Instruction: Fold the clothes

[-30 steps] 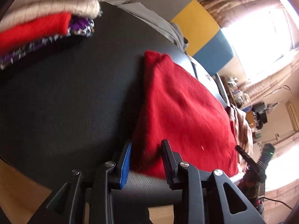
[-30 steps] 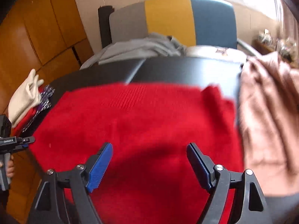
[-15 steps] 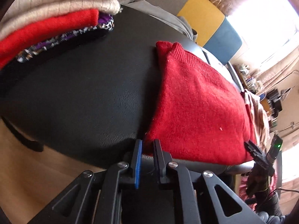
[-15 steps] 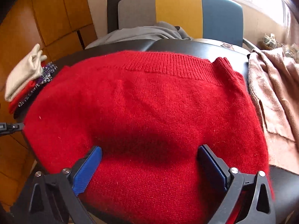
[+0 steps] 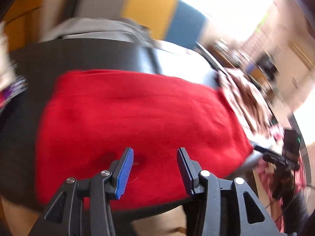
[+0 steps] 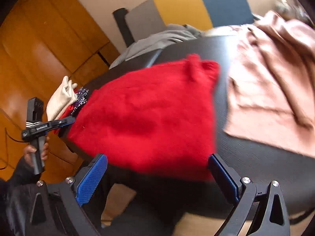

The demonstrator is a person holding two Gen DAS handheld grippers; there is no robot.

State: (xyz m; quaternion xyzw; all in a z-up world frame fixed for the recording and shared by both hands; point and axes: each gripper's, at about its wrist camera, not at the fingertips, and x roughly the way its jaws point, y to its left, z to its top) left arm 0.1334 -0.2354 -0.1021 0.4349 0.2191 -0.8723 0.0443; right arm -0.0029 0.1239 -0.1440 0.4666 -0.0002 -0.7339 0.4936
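Fingers (image 5: 126, 169) of the left gripper (image 5: 155, 169) stand apart with nothing between them, poised over the near part of the red sweater (image 5: 137, 122), which lies folded flat on the black bench (image 5: 78, 57); this view is smeared by motion. Behind the bench is a chair (image 5: 149, 13) with grey, yellow and blue panels, and a grey garment (image 5: 94, 27) lies at the bench's far edge. To the right of the sweater a pink garment (image 5: 248, 98) shows as a blur, and the right gripper (image 5: 279, 157) appears beyond the sweater's right end. From the right wrist, the right gripper (image 6: 157, 175) has its fingers (image 6: 92, 179) spread wide and empty, just short of the near edge of the red sweater (image 6: 145, 118), which partly overhangs the bench (image 6: 256, 157). The pink garment (image 6: 271, 82) lies spread on the bench just to the right of the sweater. At the left, a stack of folded clothes (image 6: 65, 98) sits at the bench's edge, and the left gripper (image 6: 67, 121), held in a hand (image 6: 35, 151), sits by the sweater's left end; from here I cannot tell how its fingers stand.
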